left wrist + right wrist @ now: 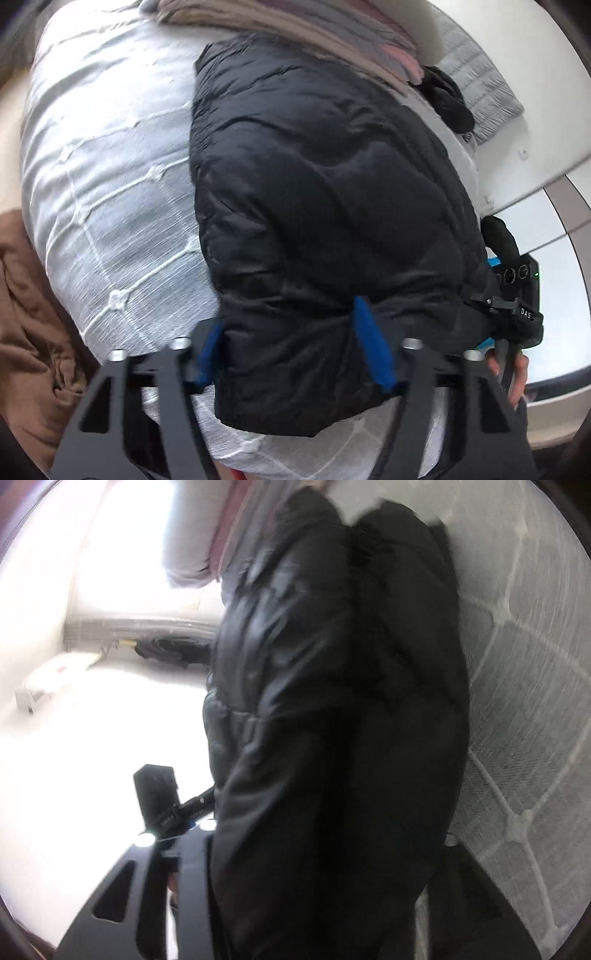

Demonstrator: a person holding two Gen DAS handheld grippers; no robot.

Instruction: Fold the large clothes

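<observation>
Bedroom: bed with white quilted bedspread point(110, 192), pale floor beyond.
Black puffer jacket point(314, 206): lies lengthwise on bedspread, near end at bed edge. Judged light, soft, bulky, slippery shell; springs back; best pinched at hem or seam.
Brown cloth point(33, 317): heaped beside bed.
Left gripper point(291, 350): blue pads clamped on jacket's near end.
Right gripper point(517, 325): at jacket's right edge; jaws buried in fabric, grip cannot be told.

In the right wrist view the black jacket point(332, 738) covers the right gripper's point(295, 904) fingertips, the whole picture is motion-blurred with the left side overexposed, and both views cut off the white quilted bedspread point(110, 166) at their edges.
</observation>
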